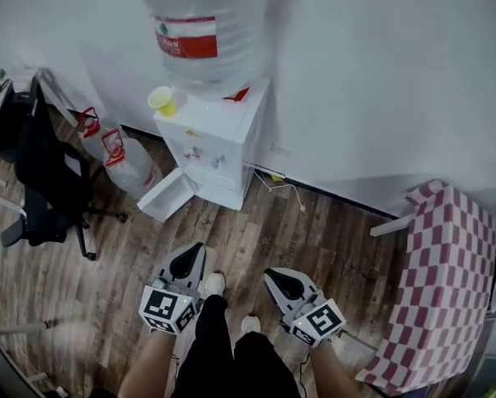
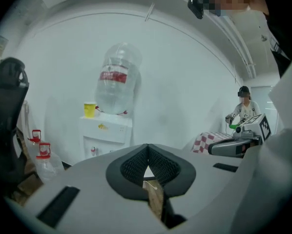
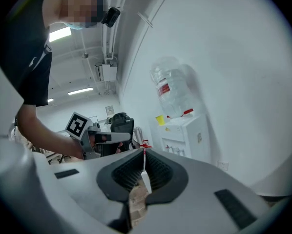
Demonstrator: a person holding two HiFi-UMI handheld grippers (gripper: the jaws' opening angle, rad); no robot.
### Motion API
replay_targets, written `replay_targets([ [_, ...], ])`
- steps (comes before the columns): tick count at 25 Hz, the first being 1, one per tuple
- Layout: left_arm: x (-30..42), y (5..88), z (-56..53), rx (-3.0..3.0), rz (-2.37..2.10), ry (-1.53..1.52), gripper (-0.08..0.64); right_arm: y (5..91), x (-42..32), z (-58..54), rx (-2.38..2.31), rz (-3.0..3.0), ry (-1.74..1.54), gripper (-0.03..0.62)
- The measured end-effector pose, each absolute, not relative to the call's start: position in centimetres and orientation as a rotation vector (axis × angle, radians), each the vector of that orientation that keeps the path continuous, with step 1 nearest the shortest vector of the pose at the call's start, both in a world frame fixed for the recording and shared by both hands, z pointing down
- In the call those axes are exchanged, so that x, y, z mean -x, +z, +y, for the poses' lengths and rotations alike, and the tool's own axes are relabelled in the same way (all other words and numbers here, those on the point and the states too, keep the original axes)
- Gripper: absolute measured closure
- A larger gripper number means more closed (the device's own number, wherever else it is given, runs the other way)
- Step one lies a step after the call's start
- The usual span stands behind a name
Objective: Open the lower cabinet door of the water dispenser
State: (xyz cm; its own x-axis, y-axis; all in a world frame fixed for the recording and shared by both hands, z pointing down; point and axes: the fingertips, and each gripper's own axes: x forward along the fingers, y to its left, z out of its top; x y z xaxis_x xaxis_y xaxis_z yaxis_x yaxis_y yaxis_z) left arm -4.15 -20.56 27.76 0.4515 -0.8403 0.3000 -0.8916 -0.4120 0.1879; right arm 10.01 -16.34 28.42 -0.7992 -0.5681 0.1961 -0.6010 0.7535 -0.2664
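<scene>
The white water dispenser [image 1: 219,143] stands against the wall with a big clear bottle [image 1: 206,31] on top and a yellow cup [image 1: 162,100] beside it. Its lower cabinet door [image 1: 167,196] hangs swung out to the left, low by the floor. Both grippers are held close to the person's legs, well short of the dispenser. My left gripper [image 1: 196,249] is shut with nothing in it, and so is my right gripper [image 1: 269,274]. In the left gripper view the shut tips [image 2: 147,146] point toward the dispenser [image 2: 106,133]; in the right gripper view the tips [image 3: 144,152] meet below the dispenser [image 3: 187,135].
A black office chair [image 1: 41,172] and two spare water bottles [image 1: 128,164] stand left of the dispenser. A red-checked table [image 1: 443,280] is at the right. A power cord [image 1: 285,185] trails along the wall base. Another person [image 2: 244,108] sits far off.
</scene>
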Motion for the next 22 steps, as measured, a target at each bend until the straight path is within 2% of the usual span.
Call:
replay_targets([
  [11, 1.4, 16.7, -11.8, -2.389, -1.560, 0.224, 0.546, 18.3, -13.9, -10.4, -1.041, -2.841, 0.436, 0.565],
  [22, 0.2, 14.8, -3.8, -2.415, -1.557, 0.248, 0.546, 16.6, -14.8, -4.3, -1.020, -2.884, 0.421, 0.565],
])
